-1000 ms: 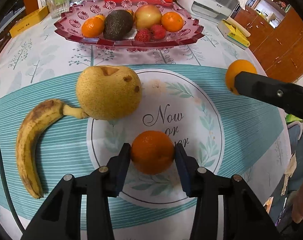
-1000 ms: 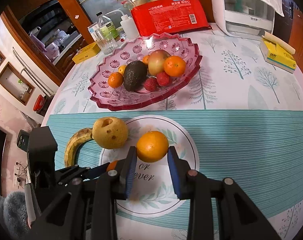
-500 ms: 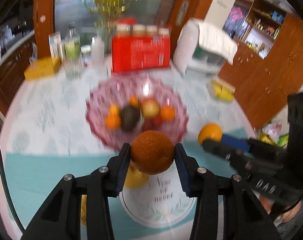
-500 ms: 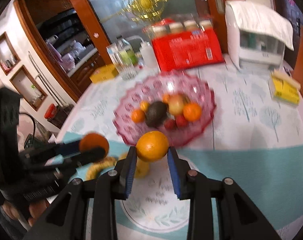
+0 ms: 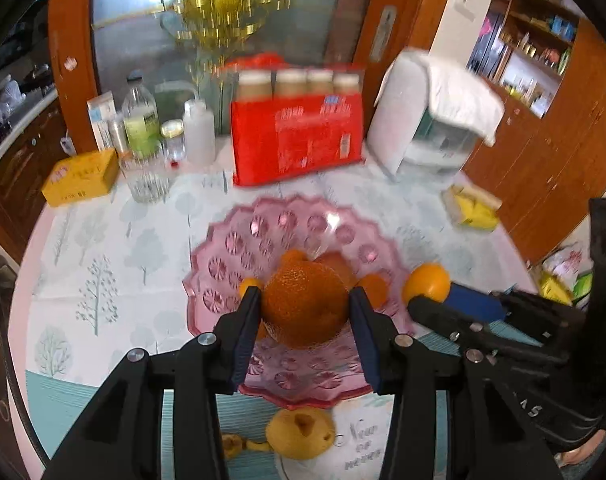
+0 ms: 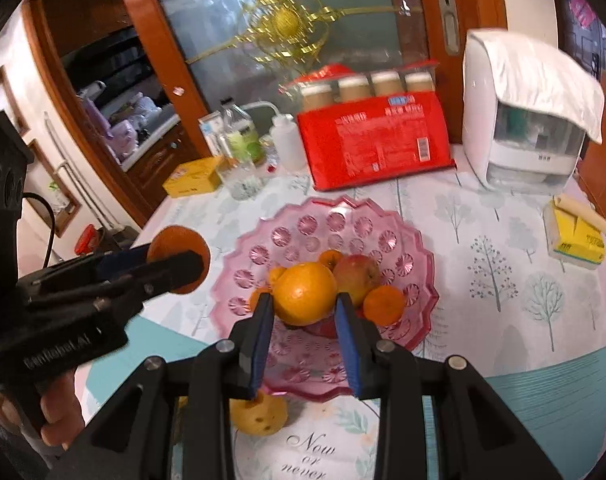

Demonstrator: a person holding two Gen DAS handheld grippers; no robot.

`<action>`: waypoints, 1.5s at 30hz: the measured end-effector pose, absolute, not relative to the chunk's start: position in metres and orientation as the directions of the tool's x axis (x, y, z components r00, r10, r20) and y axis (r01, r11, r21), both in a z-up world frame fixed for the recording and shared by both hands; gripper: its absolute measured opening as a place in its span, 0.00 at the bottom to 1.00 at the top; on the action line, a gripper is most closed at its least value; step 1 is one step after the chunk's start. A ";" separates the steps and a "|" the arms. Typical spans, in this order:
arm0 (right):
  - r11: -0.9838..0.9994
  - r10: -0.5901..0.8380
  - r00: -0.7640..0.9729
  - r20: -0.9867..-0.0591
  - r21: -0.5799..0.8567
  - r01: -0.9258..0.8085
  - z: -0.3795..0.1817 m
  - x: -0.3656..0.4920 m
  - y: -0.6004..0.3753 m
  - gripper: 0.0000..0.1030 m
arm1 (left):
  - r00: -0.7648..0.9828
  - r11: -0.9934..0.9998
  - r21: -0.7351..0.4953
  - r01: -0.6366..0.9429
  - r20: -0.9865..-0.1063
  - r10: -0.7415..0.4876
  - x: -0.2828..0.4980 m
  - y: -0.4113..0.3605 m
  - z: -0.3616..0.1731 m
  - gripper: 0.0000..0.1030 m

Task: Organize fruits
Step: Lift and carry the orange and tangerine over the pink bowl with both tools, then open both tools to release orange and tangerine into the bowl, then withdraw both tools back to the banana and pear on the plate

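Above the scalloped pink glass fruit dish (image 6: 419,280): carrying step under way. Left gripper (image 5: 305,312) clamped on a dark, pebbly-skinned orange (image 5: 305,306); right gripper (image 6: 303,314) clamped on a paler, smooth round orange (image 6: 305,294). Next, probably: lowering into bare spots among heaped fruit, releasing gently against rolling.

Two held oranges, one (image 5: 305,308) lower centre, another (image 6: 305,294) likewise. One pink bowl (image 6: 383,216), one pear (image 6: 259,414), one apple (image 6: 359,272). Four capped jars (image 6: 385,82), upper centre.
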State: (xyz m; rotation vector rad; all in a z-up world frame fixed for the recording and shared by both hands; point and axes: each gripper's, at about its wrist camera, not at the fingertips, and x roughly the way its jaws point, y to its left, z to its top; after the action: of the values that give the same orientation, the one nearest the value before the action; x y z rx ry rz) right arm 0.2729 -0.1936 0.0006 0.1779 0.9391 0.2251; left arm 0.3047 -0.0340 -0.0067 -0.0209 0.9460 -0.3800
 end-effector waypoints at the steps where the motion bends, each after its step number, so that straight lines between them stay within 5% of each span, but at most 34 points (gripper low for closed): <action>1: 0.963 0.263 0.557 -0.788 0.248 -0.104 -0.007 0.277 -0.194 0.31 | 0.494 0.932 -0.182 0.313 -0.807 -0.324 0.312 -0.037 -0.022 0.42; 9: 0.973 0.221 0.441 -0.870 0.228 -0.037 -0.073 0.295 -0.195 0.31 | 0.374 0.926 -0.149 0.348 -0.883 -0.283 0.337 -0.051 -0.094 0.42; 20: 0.970 0.219 0.368 -0.904 0.243 0.018 -0.108 0.298 -0.198 0.32 | 0.327 0.917 -0.152 0.368 -0.902 -0.281 0.347 -0.053 -0.118 0.43; 30: 0.963 0.240 0.392 -0.888 0.269 0.021 -0.094 0.292 -0.201 0.33 | 0.385 0.925 -0.168 0.341 -0.873 -0.300 0.339 -0.039 -0.089 0.64; 40: 0.956 0.264 0.449 -0.853 0.293 -0.006 -0.059 0.269 -0.201 0.34 | 0.451 0.935 -0.182 0.304 -0.837 -0.310 0.314 -0.024 -0.045 0.75; 45: 0.953 0.273 0.489 -0.829 0.302 -0.021 -0.037 0.250 -0.200 0.42 | 0.483 0.936 -0.181 0.300 -0.817 -0.314 0.293 -0.019 -0.025 0.80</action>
State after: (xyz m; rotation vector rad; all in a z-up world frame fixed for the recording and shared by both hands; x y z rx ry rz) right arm 0.2503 -0.2001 -0.0365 0.2661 1.0481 0.1812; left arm 0.2934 -0.0187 -0.0247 -0.0144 0.9985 -0.3739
